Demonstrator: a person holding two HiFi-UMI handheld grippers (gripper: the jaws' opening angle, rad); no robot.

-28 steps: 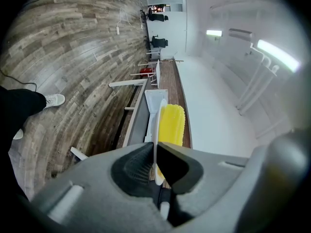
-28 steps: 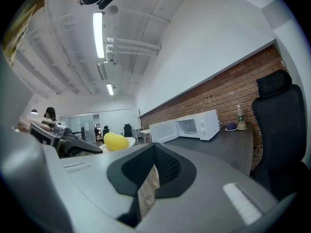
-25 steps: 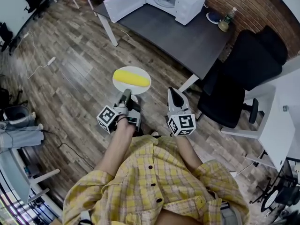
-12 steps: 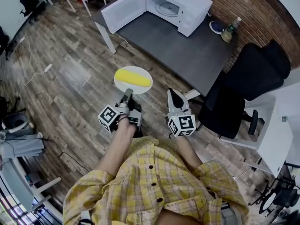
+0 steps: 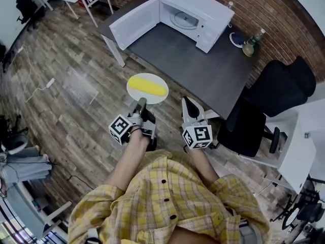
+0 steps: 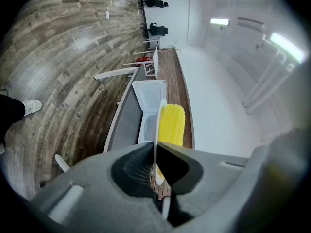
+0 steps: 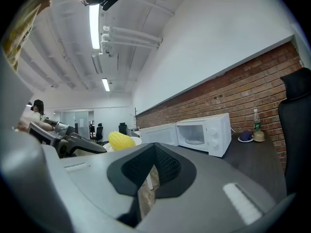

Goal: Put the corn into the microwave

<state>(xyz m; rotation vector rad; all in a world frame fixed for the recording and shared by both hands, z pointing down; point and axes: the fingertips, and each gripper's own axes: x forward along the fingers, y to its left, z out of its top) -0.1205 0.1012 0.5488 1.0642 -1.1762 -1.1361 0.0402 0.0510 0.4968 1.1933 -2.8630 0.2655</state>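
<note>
Left gripper (image 5: 140, 104) was clamped on the stiff plate (image 5: 133, 83) rim at 6 o'clock, the loose corn (image 5: 147, 86) looked roll-prone, and the right gripper (image 5: 186, 101) was closed on nothing.

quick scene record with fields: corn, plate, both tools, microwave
corn: yellow, lying on the plate, not yet in the microwave
plate: white, held in the air above the wood floor
left tool: shut on the plate's near rim
right tool: shut, nothing in it, beside the left tool
microwave: white, on the table, door swung open
table: dark top, ahead of the plate
</note>
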